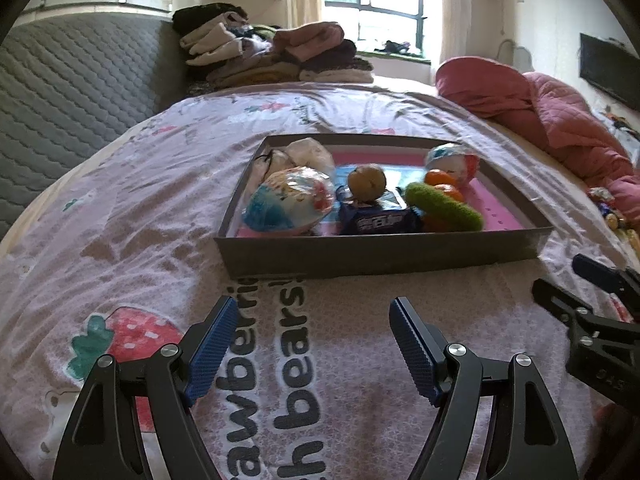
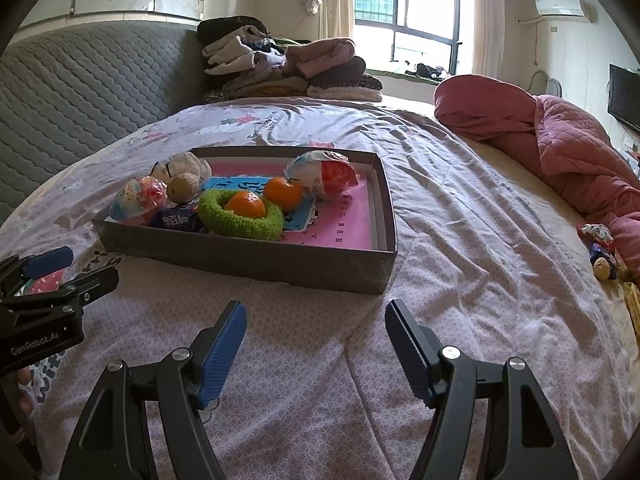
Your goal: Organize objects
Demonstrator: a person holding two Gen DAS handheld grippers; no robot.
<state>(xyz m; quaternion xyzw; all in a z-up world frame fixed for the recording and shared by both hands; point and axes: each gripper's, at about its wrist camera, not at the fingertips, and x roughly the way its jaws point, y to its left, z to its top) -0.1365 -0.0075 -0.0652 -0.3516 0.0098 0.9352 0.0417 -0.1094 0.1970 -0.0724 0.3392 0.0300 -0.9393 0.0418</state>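
Observation:
A shallow grey box (image 1: 380, 254) (image 2: 280, 264) with a pink lining lies on the bed. Inside are two wrapped colourful balls (image 1: 290, 200) (image 2: 324, 174), a walnut (image 1: 367, 182) (image 2: 183, 187), a blue snack packet (image 1: 376, 222) (image 2: 176, 221), a green fuzzy ring (image 1: 444, 206) (image 2: 240, 218), two oranges (image 2: 245, 204) and a white pouch (image 1: 310, 152). My left gripper (image 1: 312, 344) hovers open just in front of the box. To its right my right gripper (image 2: 314, 350) stands open too, nothing between its fingers. Each gripper shows at the edge of the other's view.
Small loose items (image 2: 602, 252) lie at the bed's right edge beside a red quilt (image 2: 560, 148). Folded clothes (image 2: 288, 68) are stacked at the head by a grey padded headboard (image 2: 88, 84). The strawberry-print sheet (image 1: 120, 208) is bare around the box.

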